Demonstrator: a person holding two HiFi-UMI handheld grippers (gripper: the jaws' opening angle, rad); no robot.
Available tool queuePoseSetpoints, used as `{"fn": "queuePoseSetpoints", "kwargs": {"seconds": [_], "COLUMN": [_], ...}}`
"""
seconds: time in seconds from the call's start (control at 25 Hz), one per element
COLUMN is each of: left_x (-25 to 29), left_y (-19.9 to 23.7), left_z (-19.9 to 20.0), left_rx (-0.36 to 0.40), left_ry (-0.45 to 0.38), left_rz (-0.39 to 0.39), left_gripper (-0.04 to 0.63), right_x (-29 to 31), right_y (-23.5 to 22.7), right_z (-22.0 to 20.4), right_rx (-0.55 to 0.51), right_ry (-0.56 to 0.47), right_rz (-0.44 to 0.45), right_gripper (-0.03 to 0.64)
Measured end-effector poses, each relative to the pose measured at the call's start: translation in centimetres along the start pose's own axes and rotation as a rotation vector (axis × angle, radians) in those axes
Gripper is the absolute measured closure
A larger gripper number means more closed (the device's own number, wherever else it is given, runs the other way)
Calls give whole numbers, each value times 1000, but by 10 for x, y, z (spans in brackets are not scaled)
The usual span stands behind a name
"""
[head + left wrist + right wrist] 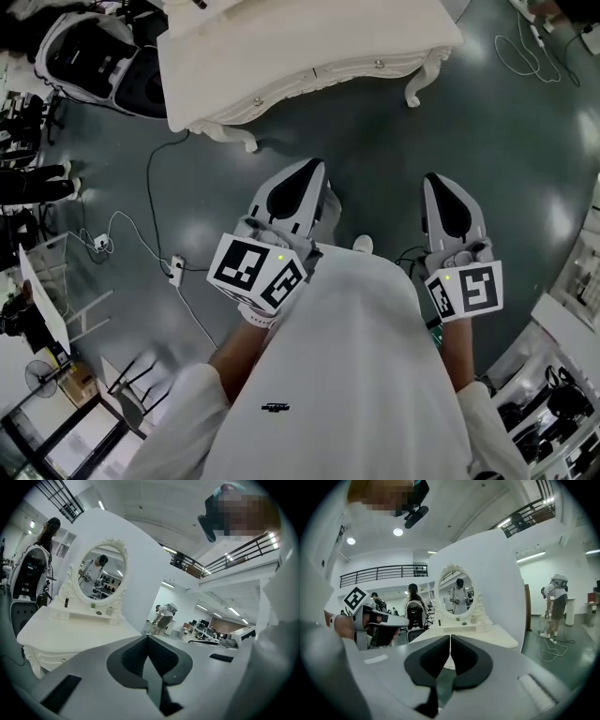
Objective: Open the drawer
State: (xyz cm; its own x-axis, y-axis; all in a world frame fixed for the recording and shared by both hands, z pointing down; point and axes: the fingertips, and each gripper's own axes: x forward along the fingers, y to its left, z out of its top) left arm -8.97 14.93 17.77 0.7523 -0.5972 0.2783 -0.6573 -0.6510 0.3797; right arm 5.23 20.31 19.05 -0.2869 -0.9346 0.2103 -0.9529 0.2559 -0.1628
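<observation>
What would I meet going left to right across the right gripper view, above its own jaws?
left gripper → black-and-white seat → oval mirror → standing person

Two claws (309, 171) (441, 183); one dressing table (281, 42); one mirror (101, 576); two drawer knobs (258, 101) (379, 64).
</observation>
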Motion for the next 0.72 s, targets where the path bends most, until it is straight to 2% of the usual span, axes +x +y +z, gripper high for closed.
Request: {"fn": "queuePoseSetpoints", "kwargs": {"seconds": [0.44,0.72], "left_x": [45,82], "left_y": [92,138], "left_z": [41,68], "left_rx": [-34,-49], "left_ry": [33,55], "left_rz": [-23,-67], "left_gripper": [586,586], "right_x": [103,168], "right_y": [-8,-22], "right_z": [18,28], "right_rx": [5,1], "right_ry": [33,68], "right_rz": [-58,-91], "right_gripper": [604,604]}}
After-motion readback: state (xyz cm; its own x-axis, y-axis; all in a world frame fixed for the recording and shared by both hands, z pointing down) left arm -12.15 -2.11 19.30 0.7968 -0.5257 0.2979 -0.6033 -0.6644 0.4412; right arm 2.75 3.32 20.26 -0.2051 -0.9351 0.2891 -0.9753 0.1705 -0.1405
